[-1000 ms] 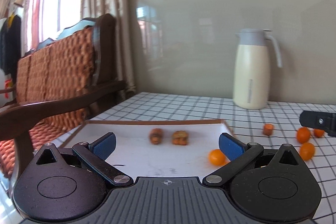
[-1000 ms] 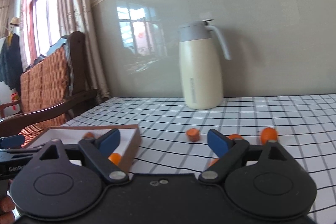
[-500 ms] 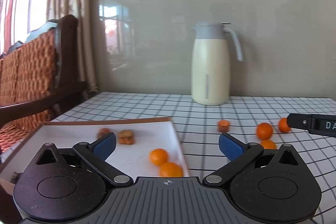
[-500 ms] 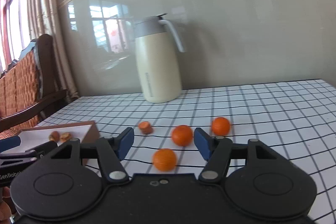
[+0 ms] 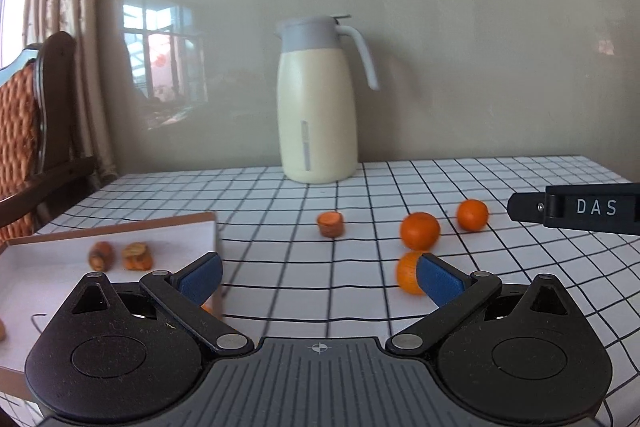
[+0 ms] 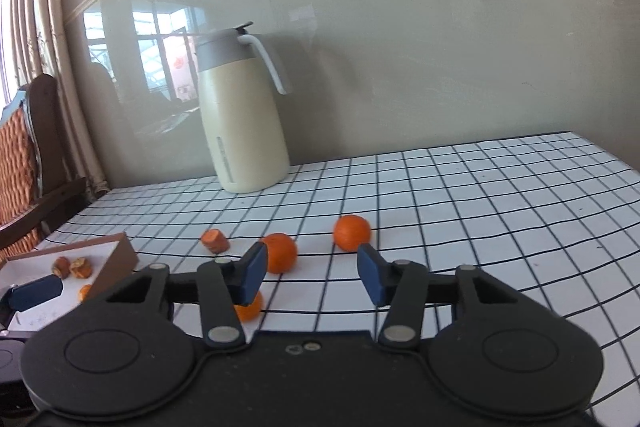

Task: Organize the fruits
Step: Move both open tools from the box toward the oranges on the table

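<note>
Grey glossy wall behind, and a bench (image 6: 480, 211) in a white checked cloth. The landmark is the cream jug (image 5: 316, 115) standing at the back by the wall.

In front of the jug and a bit right there's a loose bunch of three oranges: one furthest right (image 6: 352, 233), one in the middle (image 6: 280, 253) and one nearest me (image 5: 408, 273). A stubby orange chunk (image 5: 331, 223) sits on the cloth straight in front of the jug. Well left of the jug is the tray (image 5: 120, 227), with two brownish pieces (image 5: 120, 255) lying in it, plus an orange (image 6: 85, 293) peeking over its rim.

My left jaws (image 5: 318, 277) are wide with nothing between them, the nearest orange just behind the right pad. My right jaws (image 6: 312, 273) have just been closing down and are fairly narrow now, still a clear gap and nothing in it; the middle orange is just past the left pad.
</note>
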A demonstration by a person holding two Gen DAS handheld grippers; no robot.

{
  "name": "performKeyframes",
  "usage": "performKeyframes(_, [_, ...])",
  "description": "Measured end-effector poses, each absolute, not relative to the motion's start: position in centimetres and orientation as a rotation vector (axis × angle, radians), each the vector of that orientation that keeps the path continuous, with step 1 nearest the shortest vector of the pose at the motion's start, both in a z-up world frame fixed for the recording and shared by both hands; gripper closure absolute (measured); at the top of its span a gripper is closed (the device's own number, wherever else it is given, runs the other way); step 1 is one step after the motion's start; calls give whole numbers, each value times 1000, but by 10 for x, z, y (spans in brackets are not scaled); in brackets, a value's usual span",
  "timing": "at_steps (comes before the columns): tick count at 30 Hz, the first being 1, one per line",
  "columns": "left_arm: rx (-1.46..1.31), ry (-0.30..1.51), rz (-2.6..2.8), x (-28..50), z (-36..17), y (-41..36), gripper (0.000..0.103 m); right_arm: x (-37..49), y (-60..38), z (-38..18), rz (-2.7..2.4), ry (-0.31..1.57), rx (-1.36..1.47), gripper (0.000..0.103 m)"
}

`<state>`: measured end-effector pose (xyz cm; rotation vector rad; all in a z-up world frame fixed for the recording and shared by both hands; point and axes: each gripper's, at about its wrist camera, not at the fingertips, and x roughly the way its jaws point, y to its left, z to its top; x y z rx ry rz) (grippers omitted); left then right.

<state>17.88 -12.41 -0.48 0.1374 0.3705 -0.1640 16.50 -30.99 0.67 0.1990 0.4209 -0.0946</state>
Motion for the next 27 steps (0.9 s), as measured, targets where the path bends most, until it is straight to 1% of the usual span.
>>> performKeyframes(1, [138,375,-168,180,-6,-127,2,164,-312,6,-103,425,194,61])
performKeyframes(2, [138,381,-175,181,-7,-130,10,164,-314,5,-111,430,192,61])
performKeyframes(4, [131,412,-195,186,-10,-137,15,163,-318,2,-120,440,202,61])
performKeyframes(13, [116,442,-228,199,-22,-162,16,160,-332,-2,-127,447,224,61])
performKeyframes(15, [114,452,-240,202,-24,-168,18,161,-333,-2,-128,444,227,61])
performKeyframes(17, [111,467,-252,207,-27,-172,27,161,-333,-2,-127,444,232,61])
performKeyframes(19, [102,482,-258,211,-29,-176,31,161,-334,-2,-127,443,235,61])
performKeyframes(27, [90,509,-254,224,-33,-185,37,163,-339,-3,-145,452,233,61])
